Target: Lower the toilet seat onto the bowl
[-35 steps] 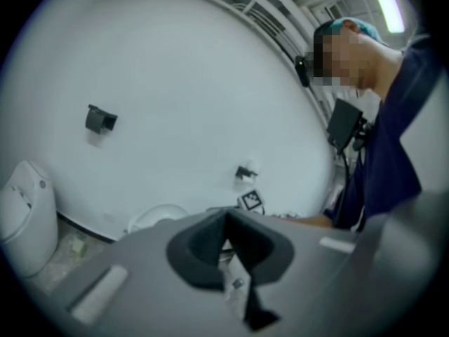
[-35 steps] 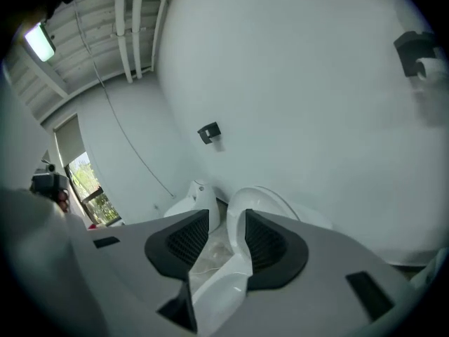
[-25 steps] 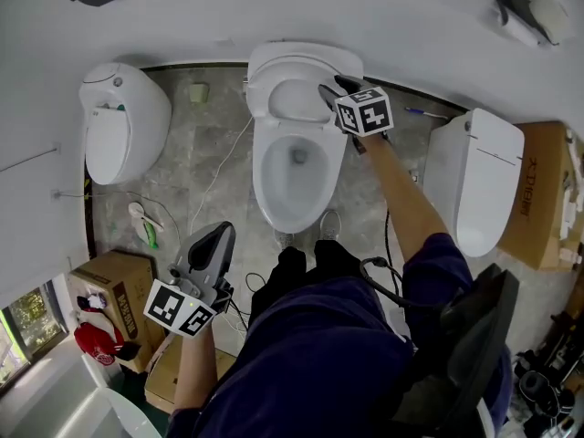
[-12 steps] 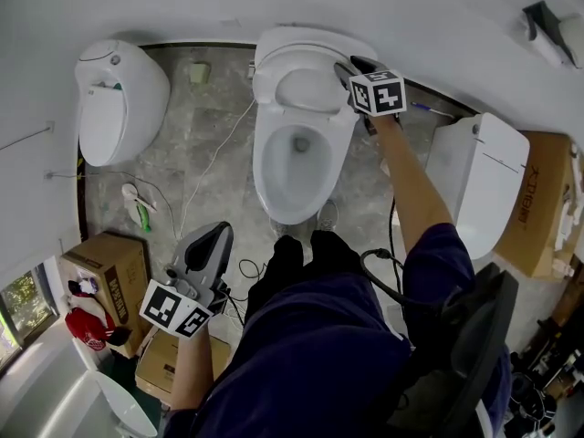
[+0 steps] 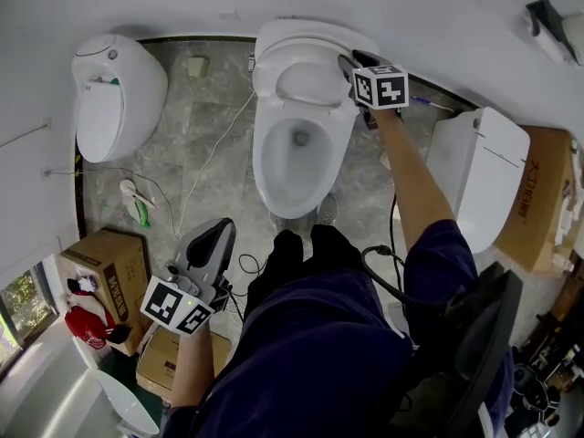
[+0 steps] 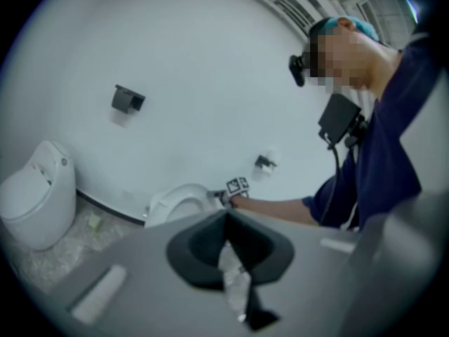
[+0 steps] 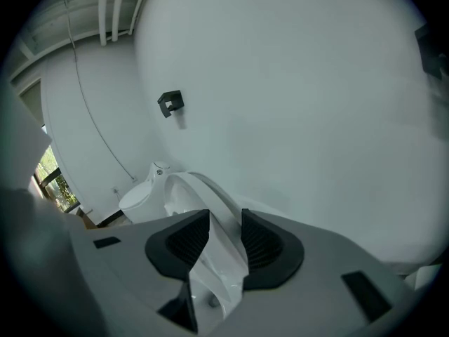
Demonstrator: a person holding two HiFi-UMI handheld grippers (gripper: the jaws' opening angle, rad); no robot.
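Observation:
The middle toilet's white seat [image 5: 308, 82] stands raised against the wall above the open bowl [image 5: 294, 164]. My right gripper [image 5: 352, 63] is at the seat's right rim, its marker cube [image 5: 380, 87] just behind. In the right gripper view the seat's rim [image 7: 203, 195] runs between the two black pads of the right gripper [image 7: 224, 234]; the jaws are closing and both pads touch it. My left gripper [image 5: 211, 243] hangs low beside my left leg, far from the toilet. In the left gripper view the left gripper [image 6: 226, 237] is shut and holds nothing.
A closed toilet [image 5: 114, 89] stands to the left and another [image 5: 479, 176] to the right. Cardboard boxes [image 5: 100, 263] sit at the lower left, one more [image 5: 540, 199] at the right. A white cable [image 5: 214, 153] trails over the floor. Wall brackets [image 5: 546, 12] hang on the wall.
My right gripper has slid slightly farther back along the seat's right rim. The seat still stands raised. The left gripper has stayed in place.

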